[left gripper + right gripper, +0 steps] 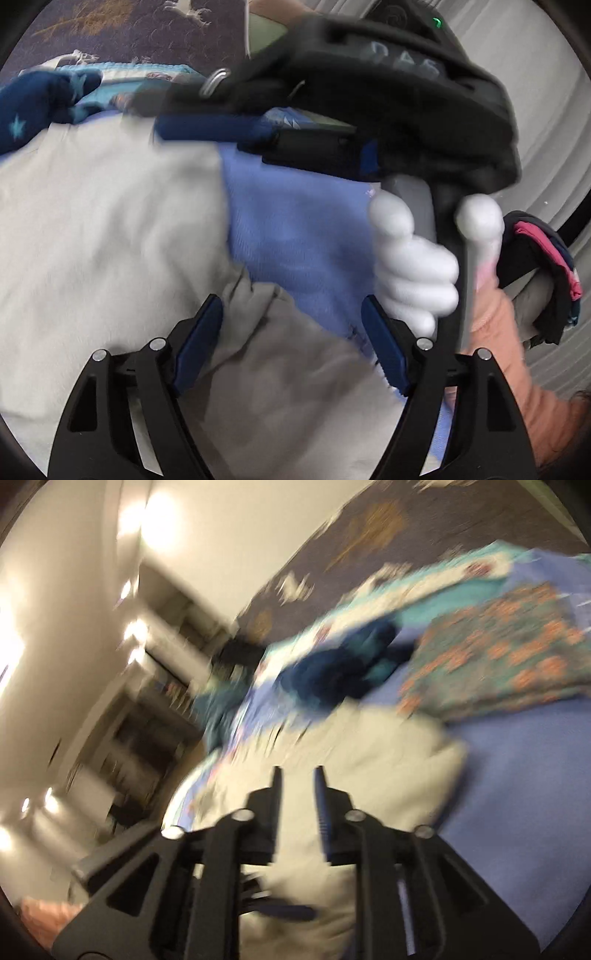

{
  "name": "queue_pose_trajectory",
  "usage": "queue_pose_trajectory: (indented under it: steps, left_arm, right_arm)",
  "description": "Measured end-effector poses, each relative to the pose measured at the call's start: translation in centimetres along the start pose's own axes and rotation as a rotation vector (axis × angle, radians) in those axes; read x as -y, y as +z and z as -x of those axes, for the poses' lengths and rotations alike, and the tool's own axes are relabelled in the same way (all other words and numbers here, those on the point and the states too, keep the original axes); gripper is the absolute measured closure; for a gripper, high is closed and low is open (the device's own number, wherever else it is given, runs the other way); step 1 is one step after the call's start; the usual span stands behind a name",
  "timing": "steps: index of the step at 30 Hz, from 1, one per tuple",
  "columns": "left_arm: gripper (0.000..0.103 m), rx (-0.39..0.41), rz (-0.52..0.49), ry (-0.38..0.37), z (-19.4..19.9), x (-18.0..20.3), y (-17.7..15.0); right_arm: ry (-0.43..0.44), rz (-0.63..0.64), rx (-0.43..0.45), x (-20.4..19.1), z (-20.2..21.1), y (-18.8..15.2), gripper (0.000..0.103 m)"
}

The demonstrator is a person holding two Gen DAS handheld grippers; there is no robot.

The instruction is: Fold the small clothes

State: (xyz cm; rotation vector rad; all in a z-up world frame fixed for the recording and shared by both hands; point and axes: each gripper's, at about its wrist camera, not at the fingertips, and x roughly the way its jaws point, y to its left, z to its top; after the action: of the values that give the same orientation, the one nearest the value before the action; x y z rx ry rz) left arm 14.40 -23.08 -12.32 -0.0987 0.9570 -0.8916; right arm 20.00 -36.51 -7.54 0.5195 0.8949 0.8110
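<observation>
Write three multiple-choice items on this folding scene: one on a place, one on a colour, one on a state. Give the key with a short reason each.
1. Place: where does the navy star-print garment lie in the left wrist view?
A. upper left, past the cream garment
B. between the left gripper's fingers
C. on the person's sleeve

2. Colour: what colour is the cloth under the clothes?
A. red
B. periwinkle blue
C. black

3. State: how does the left gripper stand?
A. clamped on the cream garment
B. open, gripping nothing
C. shut on a sock

Key:
1 A, it sits at the top left, beyond the cream garment.
2 B, blue cloth shows beside the cream fabric.
3 B, its fingers stand wide apart above the fabric.
</observation>
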Motion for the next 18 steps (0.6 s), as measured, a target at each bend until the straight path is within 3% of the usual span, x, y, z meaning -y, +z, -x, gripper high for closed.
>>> queue_pose_trajectory:
  steps: [1,2,3,5,9,12,14,16,17,18]
  left_arm:
    - [0.028,0.005,0.004,-0.005,0.5,0.1,-0.1]
    - [0.028,0.008,0.012,-0.014,1.4,0.1,-0.1]
    - [0.028,0.019,0.011,-0.026,2.5,0.2,-0.3]
    - [0.028,0.051,-0.029,0.026,5.3,0.4,-1.0]
    - [0.028,0.124,-0.033,0.228,11.7,-2.2,-3.9]
    - [0.028,0.190,0.076,0.413,16.2,-7.5,-5.7]
    - [0.028,0.227,0.192,0.512,19.2,-11.9,-6.5]
    - [0.026,0.225,0.238,0.608,21.0,-15.2,-7.7]
    - [0.028,0.174,0.292,0.698,21.7,-17.5,-8.5]
    - [0.039,0.179,0.352,0.657,22.4,-18.8,-9.3]
  right_arm:
    - [-0.110,-0.003,-0.090,0.3,-1.7,-0.9,0.080]
    - [-0.254,0.009,-0.164,0.9,-2.9,-1.9,0.086]
    - [-0.320,0.051,-0.150,1.3,-2.8,-2.7,0.101]
    - [-0.312,0.038,-0.104,1.9,-1.2,-3.3,0.103]
    - [-0.466,-0.003,-0.011,0.6,2.7,-4.4,0.098]
    - [-0.327,0.061,0.020,-3.0,3.1,-6.3,0.098]
    - [-0.310,0.139,0.013,-5.1,2.8,-7.6,0.098]
    - [-0.439,0.211,-0.033,-6.3,1.3,-9.1,0.094]
    - [-0.573,0.225,-0.074,-5.6,0.1,-9.9,0.095]
    - [-0.635,0.230,-0.100,-4.6,-0.5,-10.4,0.100]
